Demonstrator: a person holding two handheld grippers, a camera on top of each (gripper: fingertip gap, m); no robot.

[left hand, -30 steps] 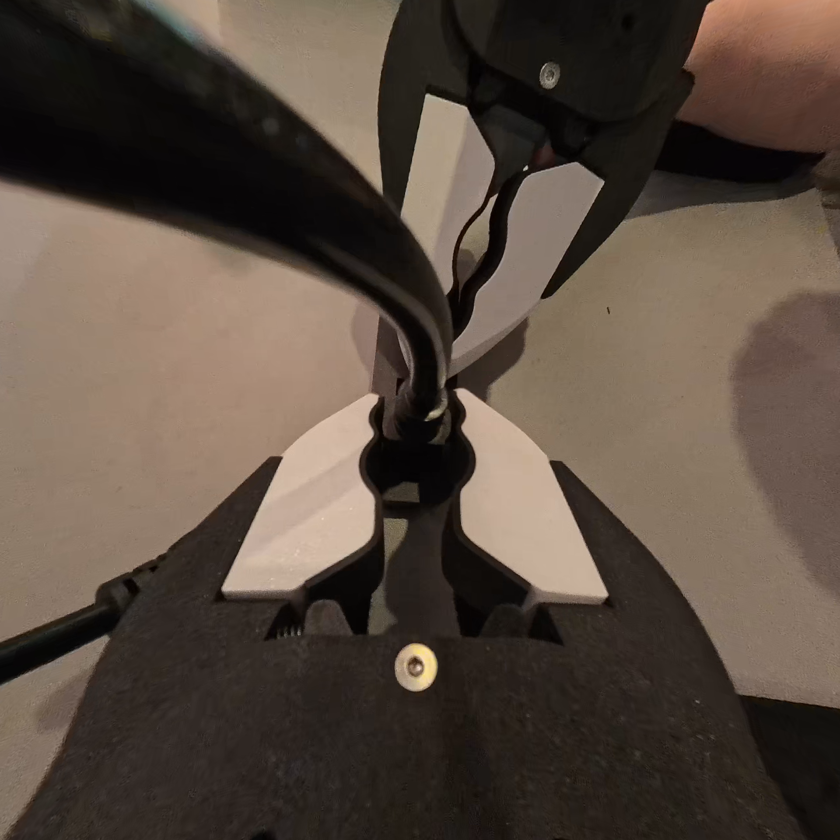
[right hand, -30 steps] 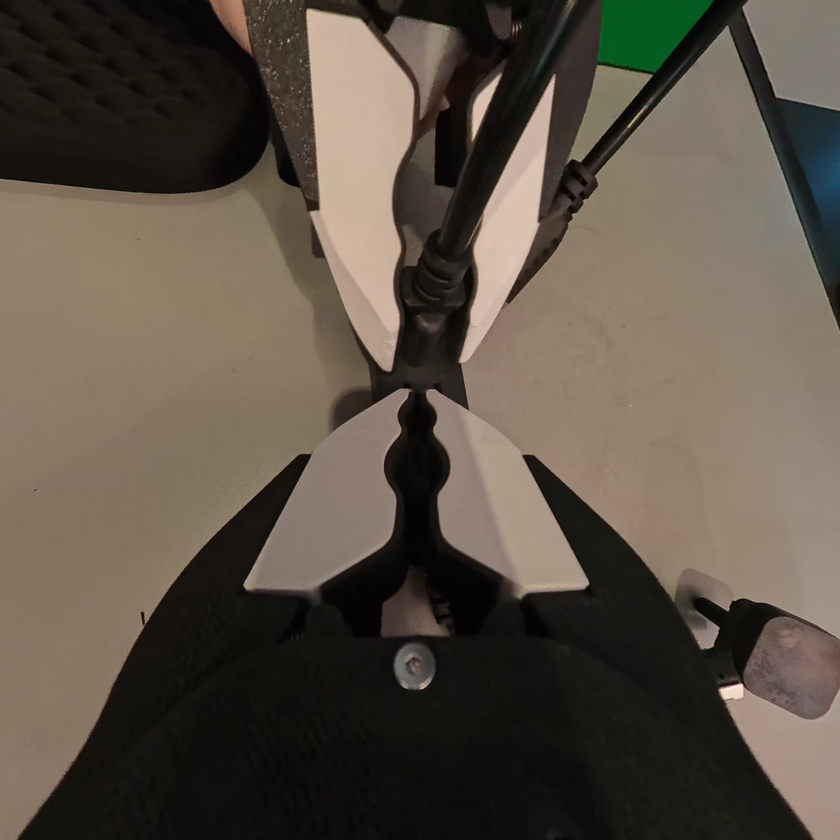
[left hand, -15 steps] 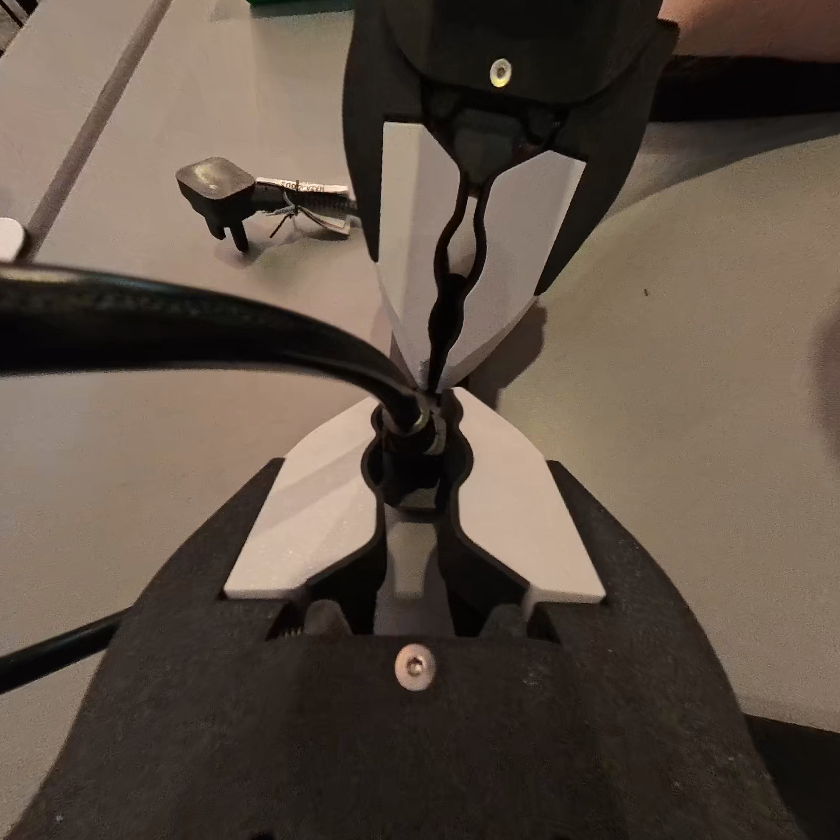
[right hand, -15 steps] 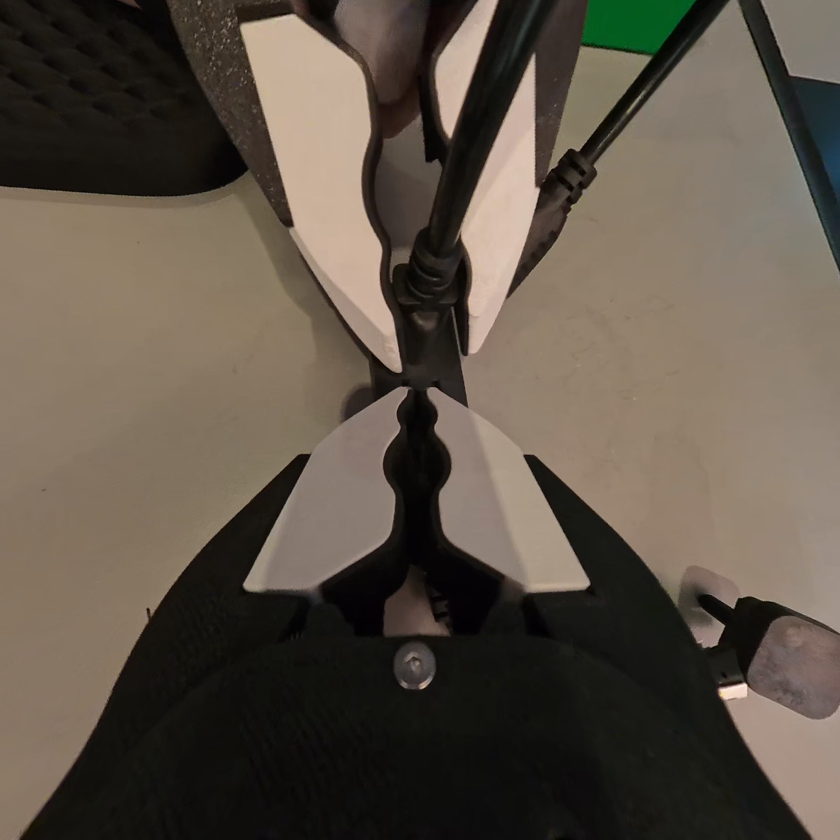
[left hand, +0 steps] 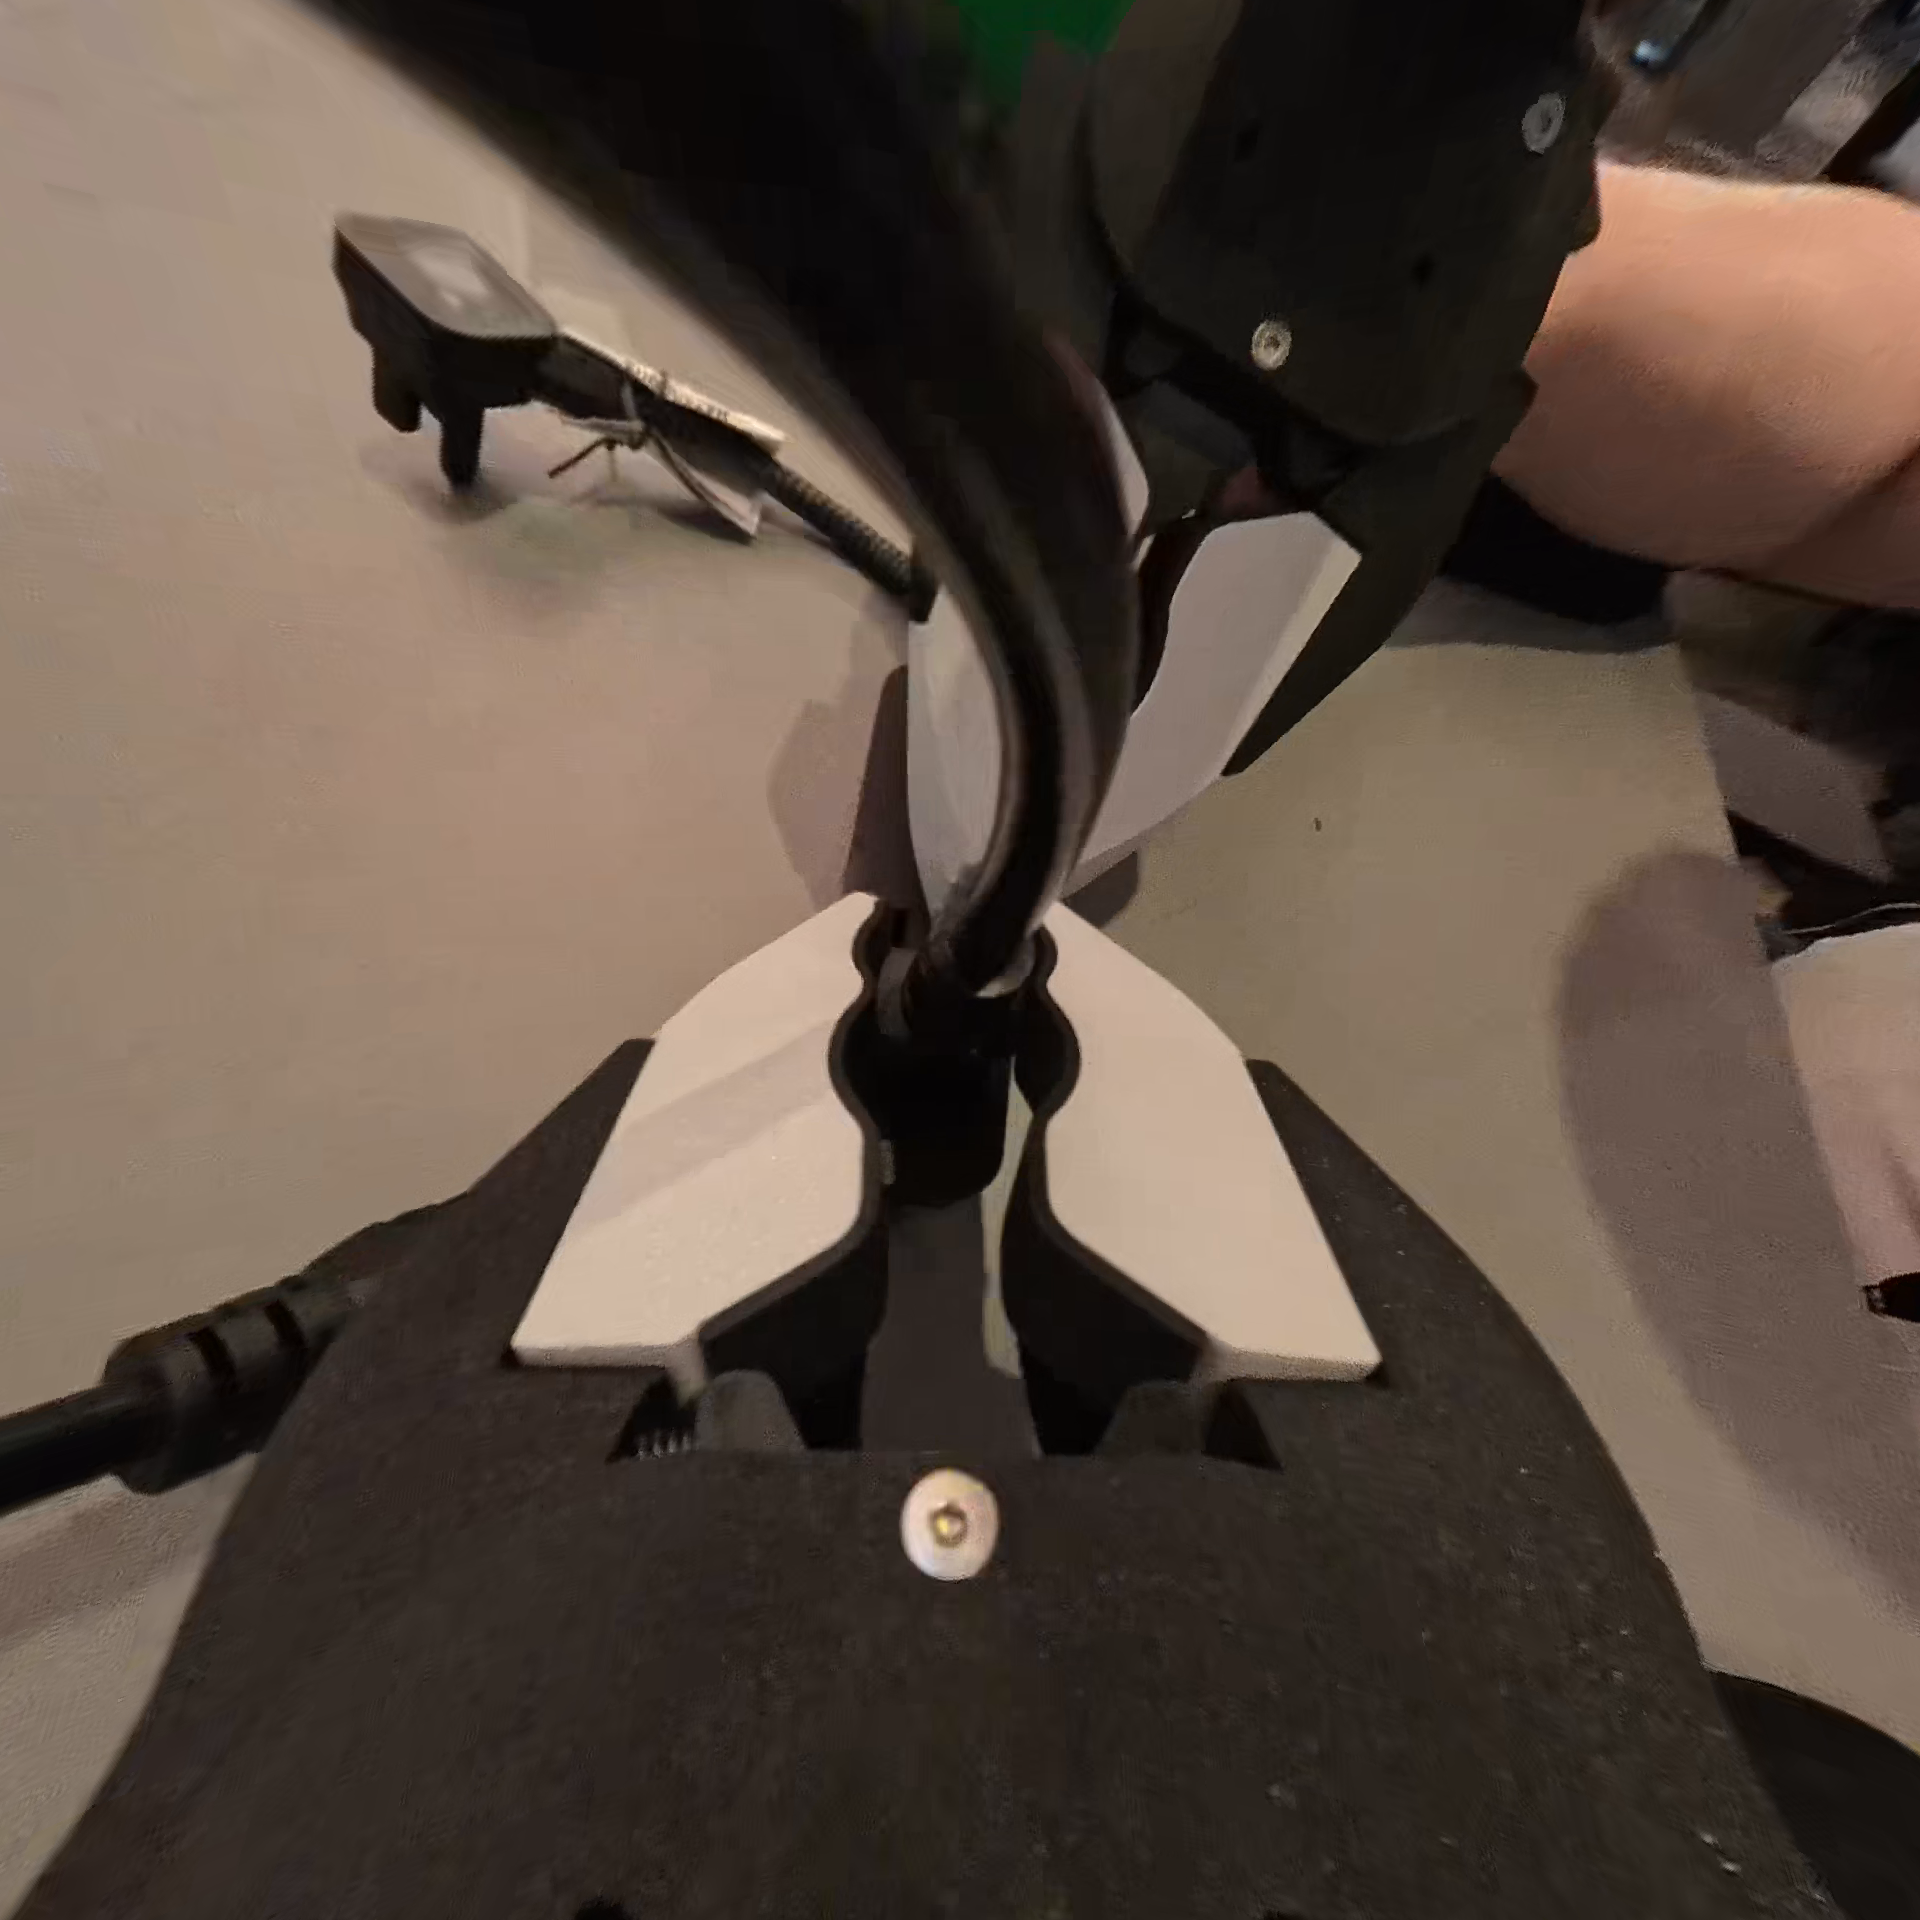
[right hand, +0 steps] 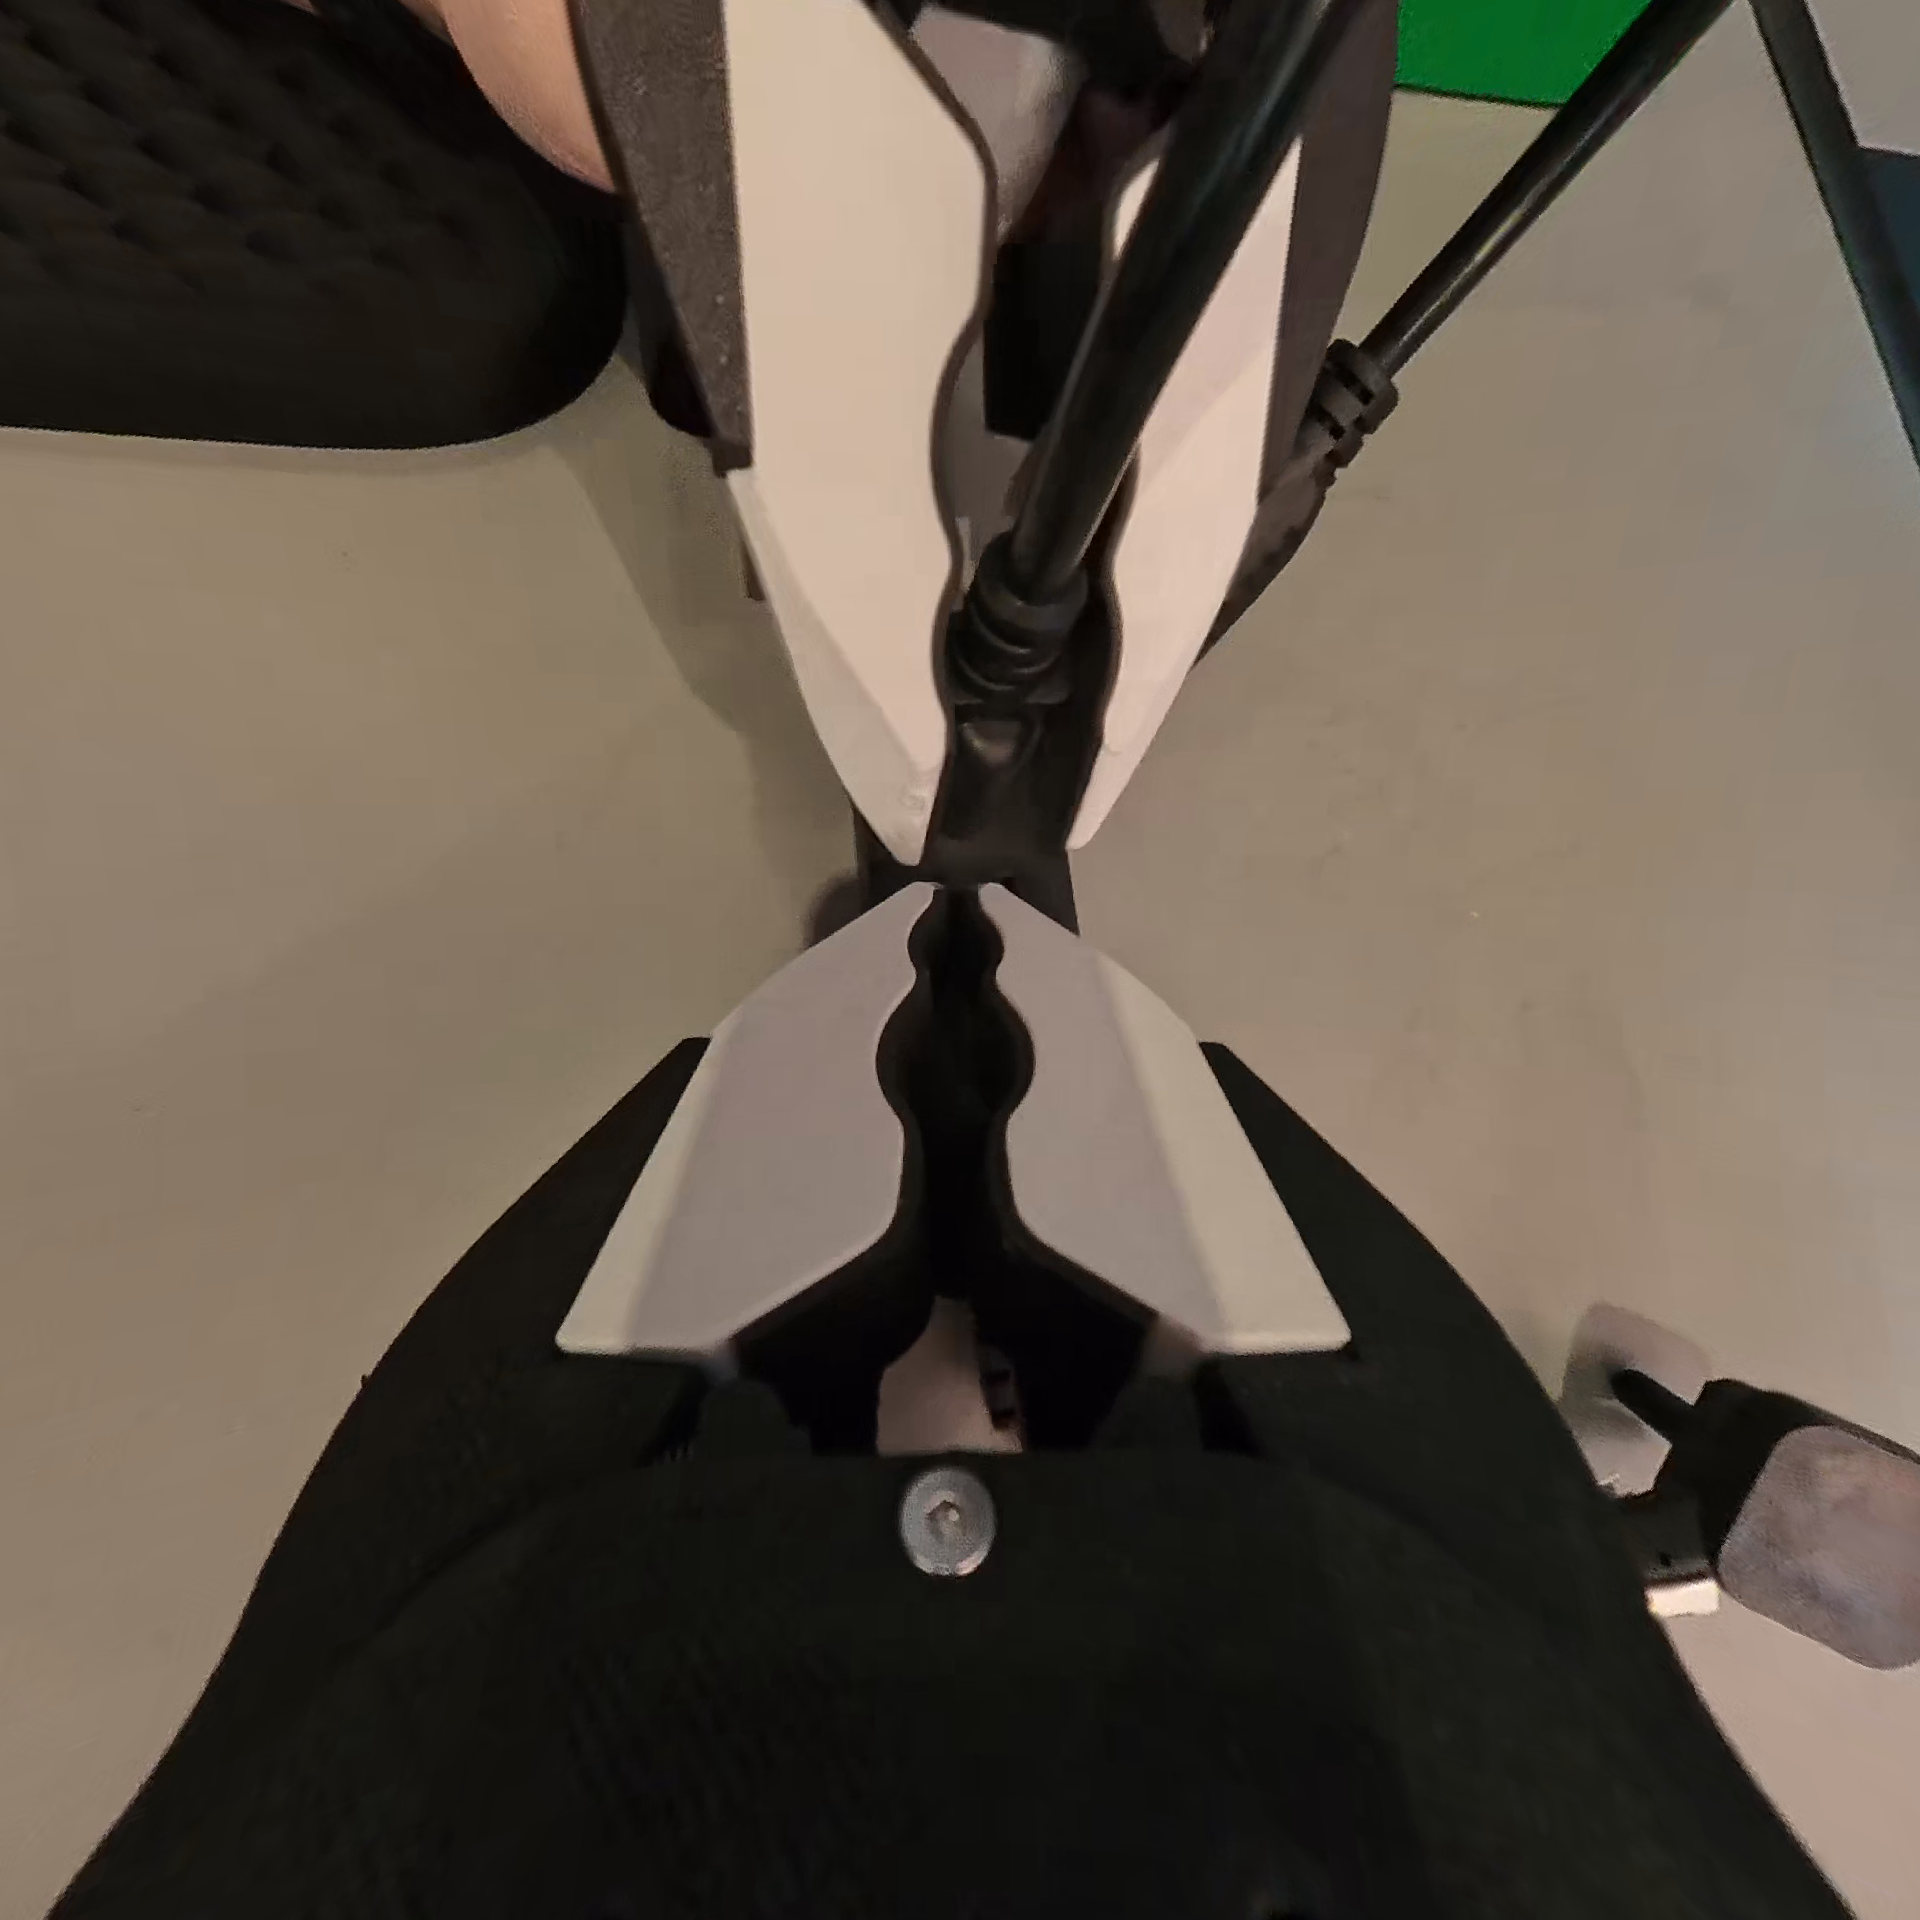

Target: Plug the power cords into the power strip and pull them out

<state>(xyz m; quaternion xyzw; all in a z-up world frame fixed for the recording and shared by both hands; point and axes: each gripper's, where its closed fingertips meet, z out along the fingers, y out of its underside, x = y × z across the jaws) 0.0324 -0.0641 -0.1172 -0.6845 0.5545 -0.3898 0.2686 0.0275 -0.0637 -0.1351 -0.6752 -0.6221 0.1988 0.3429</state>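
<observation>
- Left tool (left hand: 956,935): white fingers (left hand: 748,1132) clamped on the black connector end (right hand: 1003,727) of a power cord (left hand: 997,665). From the right wrist view the ribbed strain relief and moulded connector sit pinched between those fingers, just beyond the right tool's tips.
- The held cord rises out of the grip, sweeps up and left as a thick blurred black arc close to the left camera.
- Right tool (right hand: 958,904): fingertips drawn together, nearly touching; only a narrow wavy gap runs between the white pads (right hand: 790,1143). Whether the very tips nip the connector's nose cannot be told; the two tools meet tip to tip.
- In the left wrist view the right tool comes in from the top right, its fingers partly hidden behind the cord. A bare forearm (left hand: 1714,384) lies behind it.
- Second cord's plug (left hand: 436,301): black, prongs down, lying loose on the pale counter (left hand: 312,831), upper left, well apart from the tools. A paper tag and twist tie wrap its cable just behind the plug.
- The same plug appears at the lower right edge of the right wrist view (right hand: 1787,1527), beside a small white object that is partly hidden.
- Another black cable with ribbed collar (left hand: 197,1371) enters from the left edge, beside the left tool's body.
- Black mesh pad (right hand: 260,229) at the counter's far left in the right wrist view.
</observation>
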